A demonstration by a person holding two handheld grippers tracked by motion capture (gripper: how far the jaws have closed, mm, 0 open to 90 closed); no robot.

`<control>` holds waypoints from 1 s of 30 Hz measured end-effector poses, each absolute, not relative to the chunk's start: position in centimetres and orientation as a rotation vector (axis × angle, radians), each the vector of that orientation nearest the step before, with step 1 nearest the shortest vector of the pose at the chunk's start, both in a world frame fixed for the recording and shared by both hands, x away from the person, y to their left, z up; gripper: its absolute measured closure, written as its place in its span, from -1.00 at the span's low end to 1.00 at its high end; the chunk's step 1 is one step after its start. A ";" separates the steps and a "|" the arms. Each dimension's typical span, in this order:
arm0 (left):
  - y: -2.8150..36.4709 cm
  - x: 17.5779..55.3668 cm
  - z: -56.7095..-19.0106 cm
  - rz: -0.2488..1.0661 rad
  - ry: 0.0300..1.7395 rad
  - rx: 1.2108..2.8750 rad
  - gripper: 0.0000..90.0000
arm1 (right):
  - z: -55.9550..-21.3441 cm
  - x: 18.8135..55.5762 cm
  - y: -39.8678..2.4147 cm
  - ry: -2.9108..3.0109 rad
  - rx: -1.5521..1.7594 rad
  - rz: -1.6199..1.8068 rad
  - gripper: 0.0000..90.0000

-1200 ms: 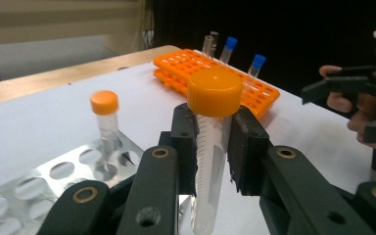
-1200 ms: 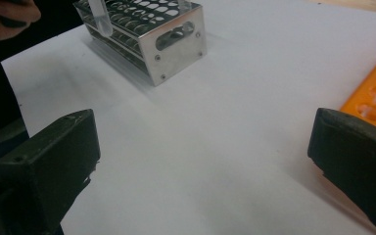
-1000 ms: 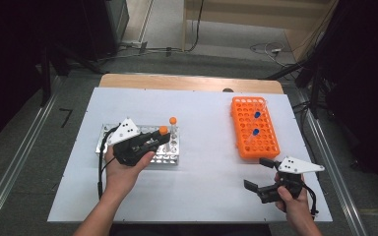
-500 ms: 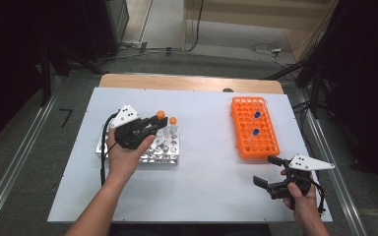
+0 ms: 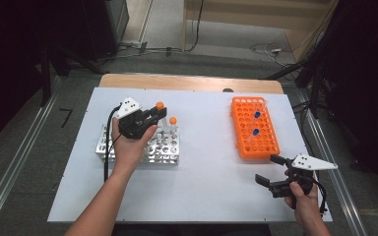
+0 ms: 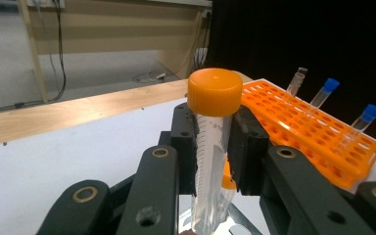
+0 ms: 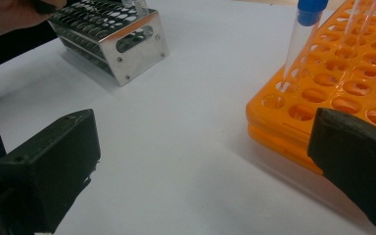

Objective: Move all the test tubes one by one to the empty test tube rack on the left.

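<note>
Left tool (image 5: 153, 114) pinches an orange-capped tube (image 5: 160, 106) above the metal rack (image 5: 170, 152); the orange rack (image 5: 252, 129) lies far to its right. Between its pads (image 6: 245, 147) the tube (image 6: 213, 147) stands upright. Right tool (image 7: 200, 161) is spread, orange rack (image 7: 333, 93) just ahead.

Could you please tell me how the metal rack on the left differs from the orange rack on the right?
The metal rack is shiny silver with open, cut-out side walls; the orange rack is solid-coloured plastic. The metal rack lies crosswise on the table, the orange rack runs lengthwise away from the person. The metal rack holds an orange-capped tube; the orange rack holds blue-capped tubes. Both are grids of round holes standing on the white table.
</note>
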State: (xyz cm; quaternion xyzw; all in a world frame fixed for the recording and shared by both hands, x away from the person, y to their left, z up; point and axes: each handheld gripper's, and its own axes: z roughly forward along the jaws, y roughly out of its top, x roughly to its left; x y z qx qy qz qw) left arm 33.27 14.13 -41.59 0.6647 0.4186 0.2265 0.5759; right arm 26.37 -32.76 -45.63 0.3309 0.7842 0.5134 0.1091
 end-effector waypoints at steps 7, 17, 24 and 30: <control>13.5 33.6 -42.1 0.549 0.986 1.585 0.68 | -45.6 26.4 -32.8 2.302 0.976 1.510 -1.00; 13.3 33.6 -43.1 0.562 1.013 1.638 0.67 | -45.6 26.4 -32.6 2.304 0.974 1.501 -1.00; 13.3 33.9 -43.5 0.501 1.068 1.705 0.61 | -45.6 26.3 -32.5 2.305 0.982 1.506 -1.00; 13.5 33.6 -43.3 0.489 1.069 1.708 0.24 | -45.7 26.5 -32.6 2.298 0.986 1.520 -1.00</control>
